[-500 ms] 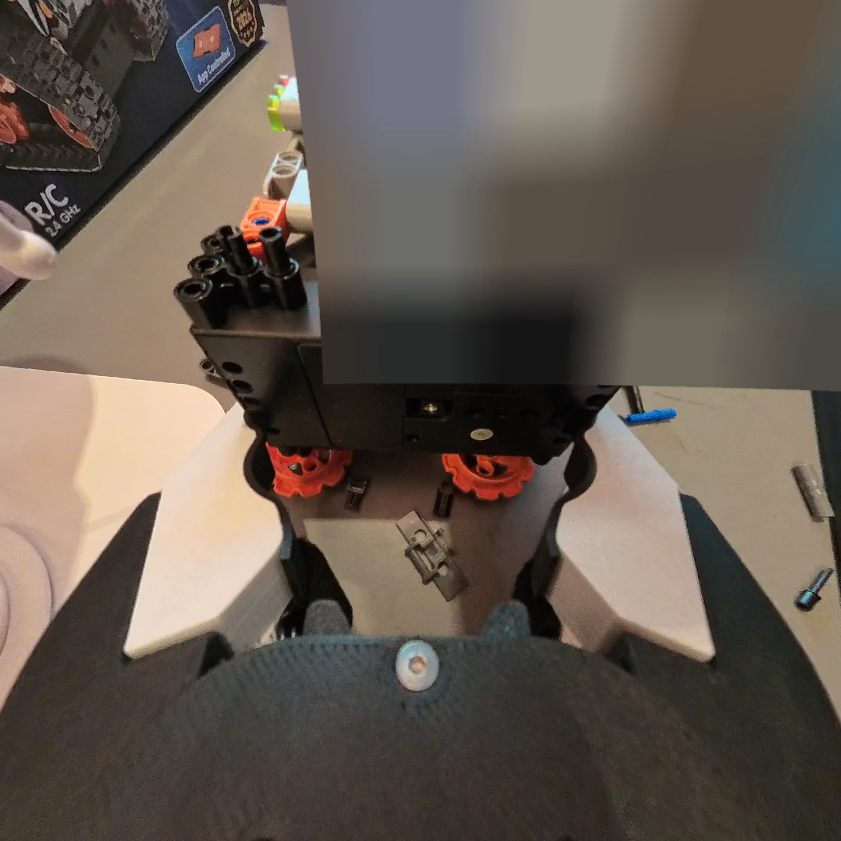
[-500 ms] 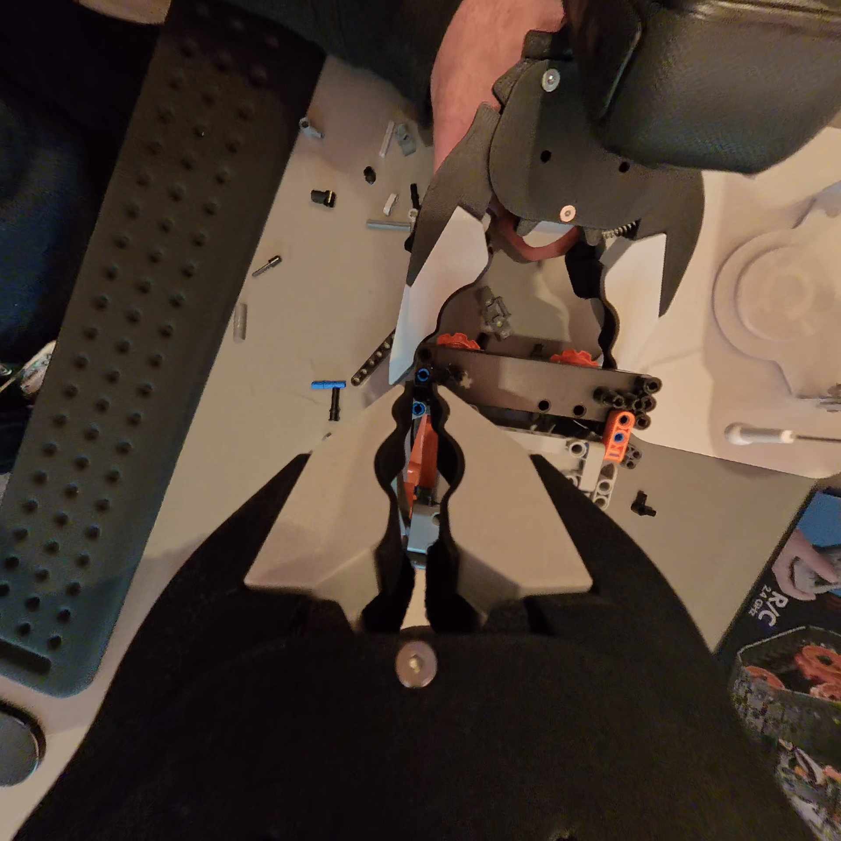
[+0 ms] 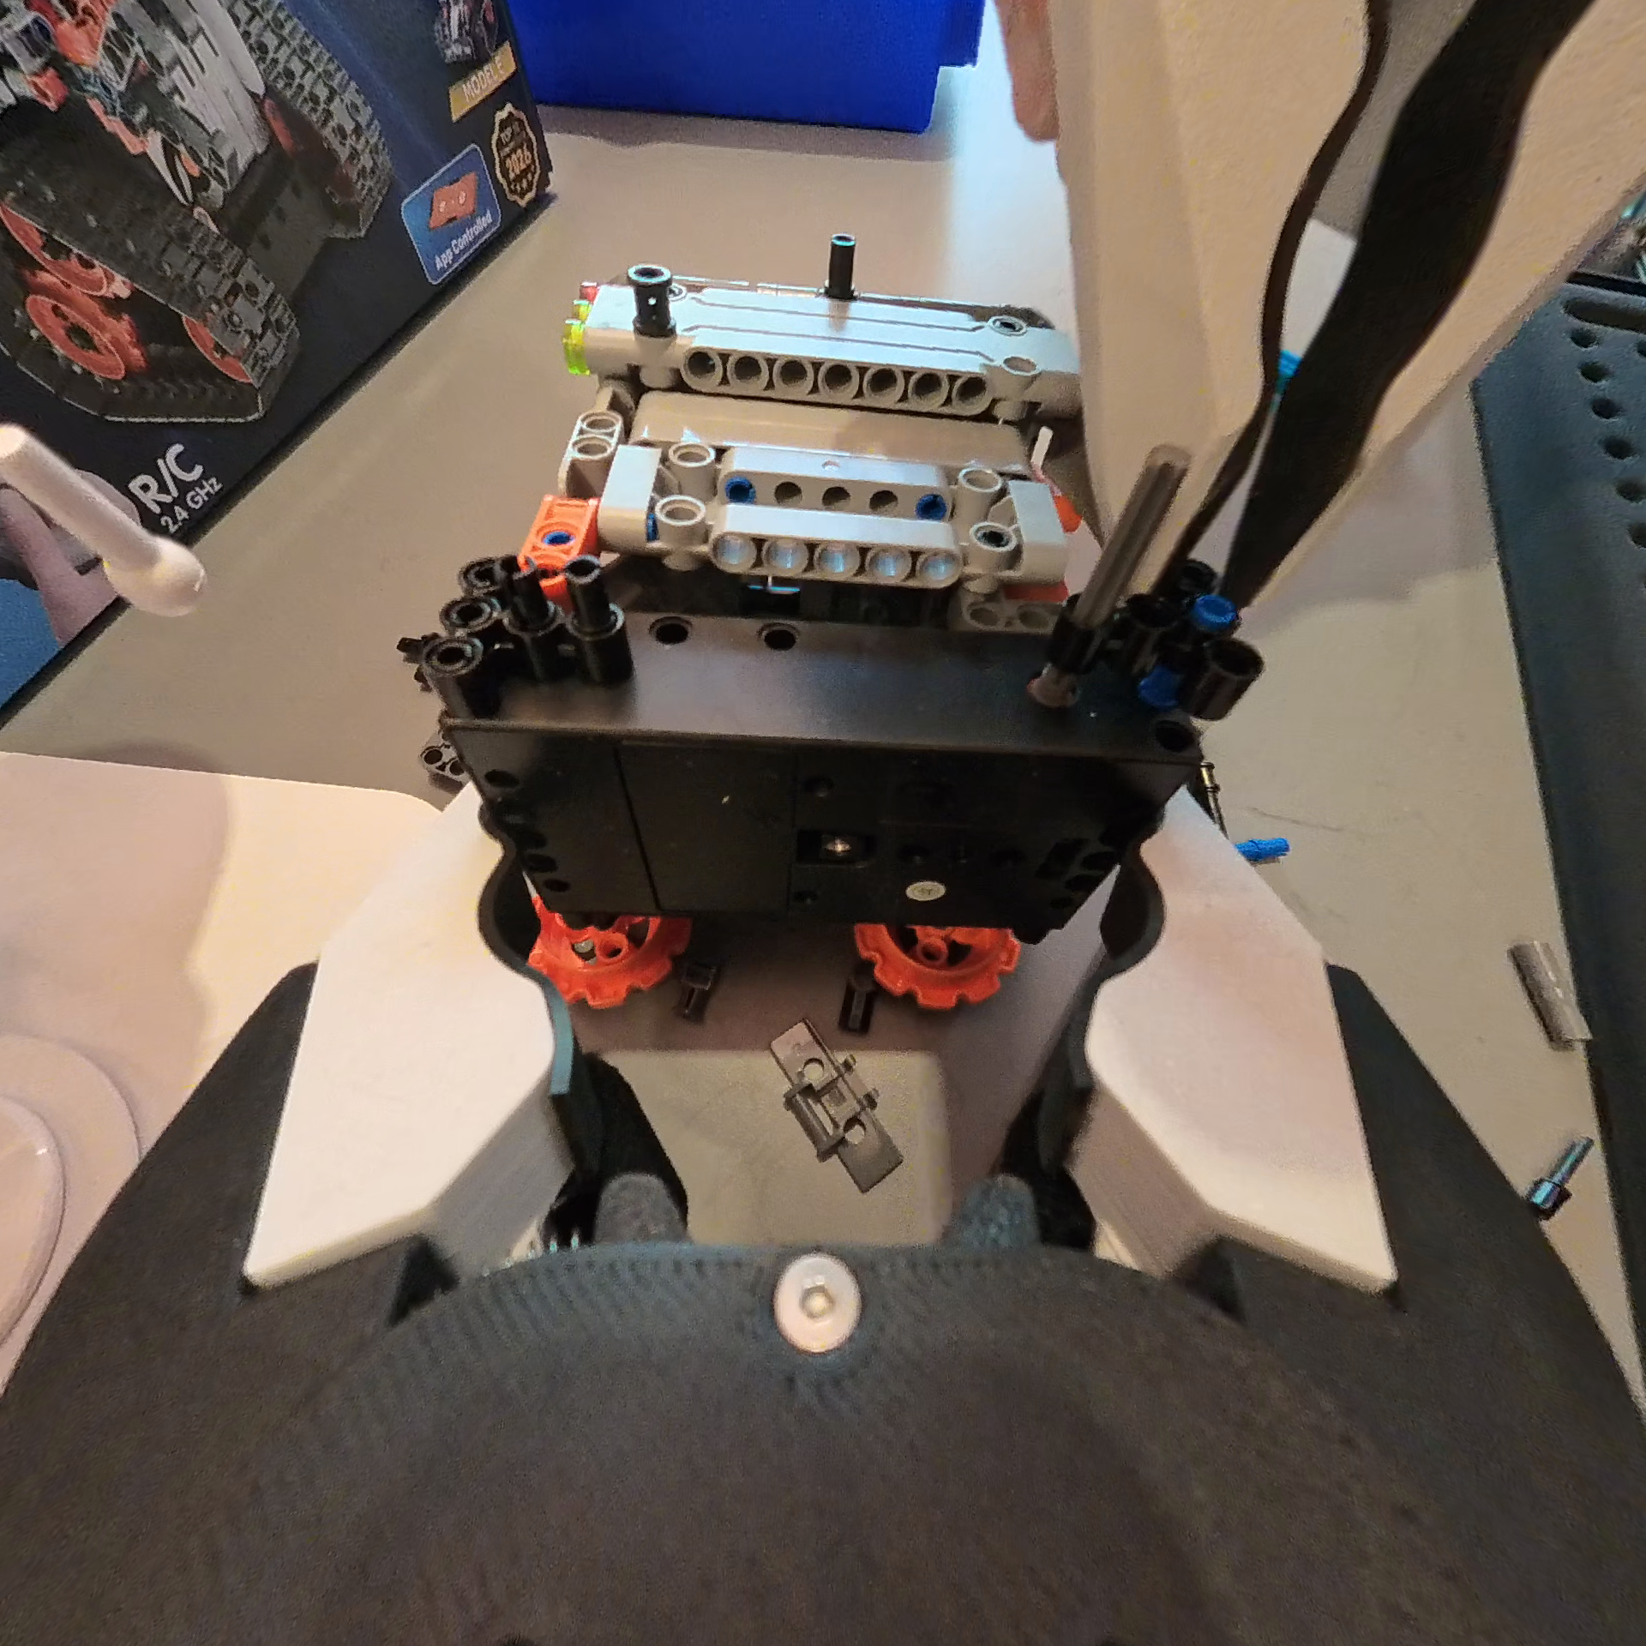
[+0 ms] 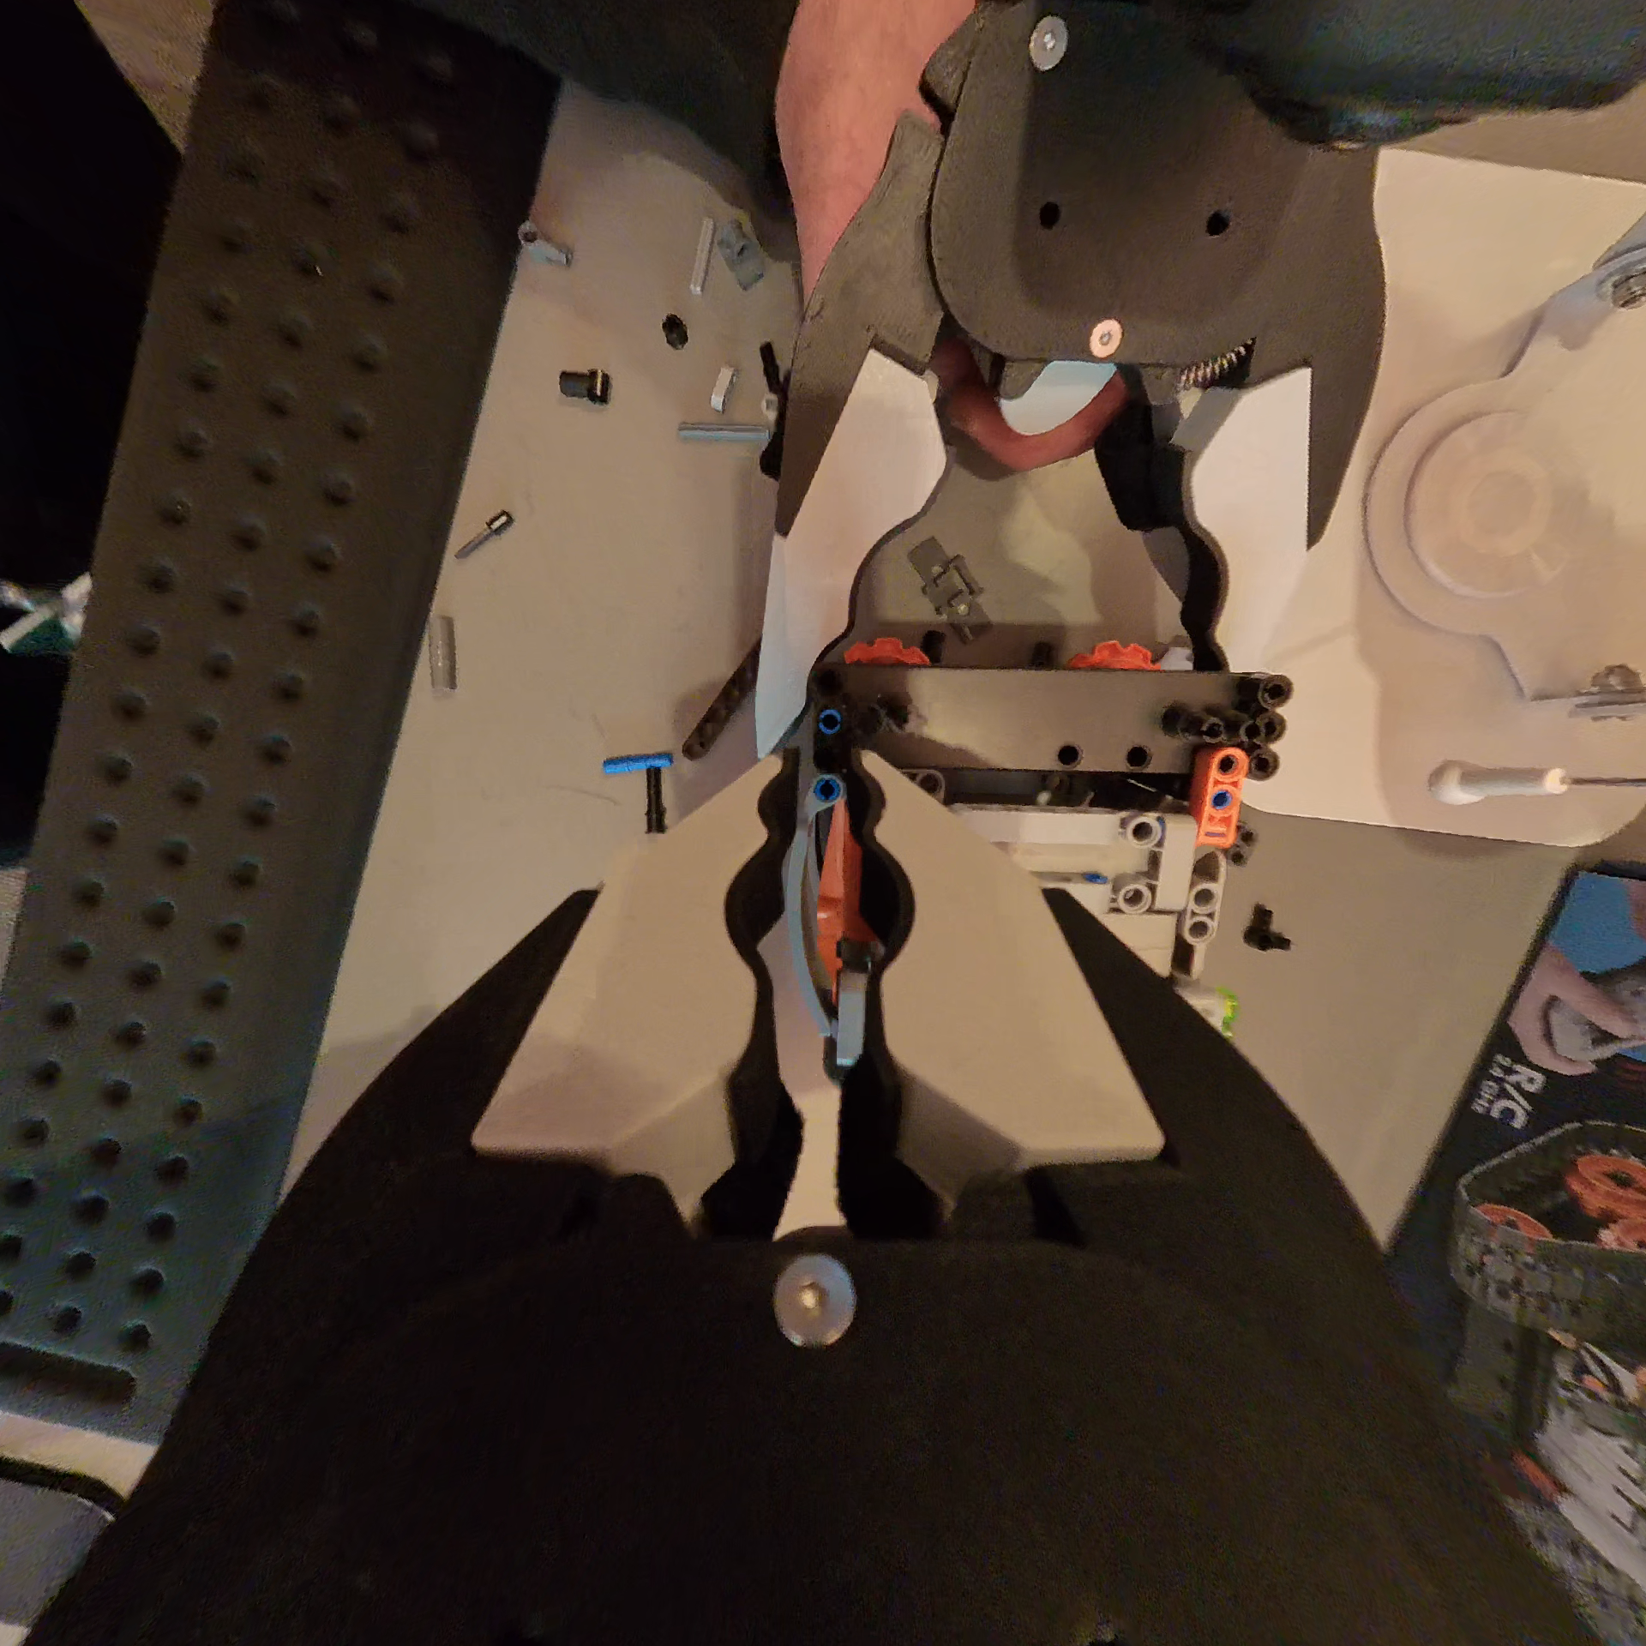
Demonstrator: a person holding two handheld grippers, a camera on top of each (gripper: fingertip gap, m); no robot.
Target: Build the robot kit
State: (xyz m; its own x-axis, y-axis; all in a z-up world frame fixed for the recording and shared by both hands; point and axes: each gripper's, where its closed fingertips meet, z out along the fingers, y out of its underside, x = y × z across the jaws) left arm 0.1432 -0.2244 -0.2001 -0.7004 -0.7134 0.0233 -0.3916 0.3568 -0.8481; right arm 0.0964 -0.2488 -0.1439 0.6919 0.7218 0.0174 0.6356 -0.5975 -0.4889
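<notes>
Your left hand-held gripper [image 3: 819, 855] is clamped on the black block at the base of the brick-built model [image 3: 828, 499], its white fingers [image 3: 401, 980] pressing both sides, with two orange gears [image 3: 606, 957] just below. Your right hand-held gripper [image 4: 824, 775] is closed on a grey and orange piece at the model's far corner. Small loose parts [image 4: 637, 764] lie on the table [image 4: 552, 677], beside a printed box [image 3: 178, 223].

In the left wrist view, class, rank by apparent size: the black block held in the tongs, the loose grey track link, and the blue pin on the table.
1. Black block, largest by far.
2. Grey track link.
3. Blue pin, smallest, though it lies farther from the camera, so its true size is unsure.
</notes>
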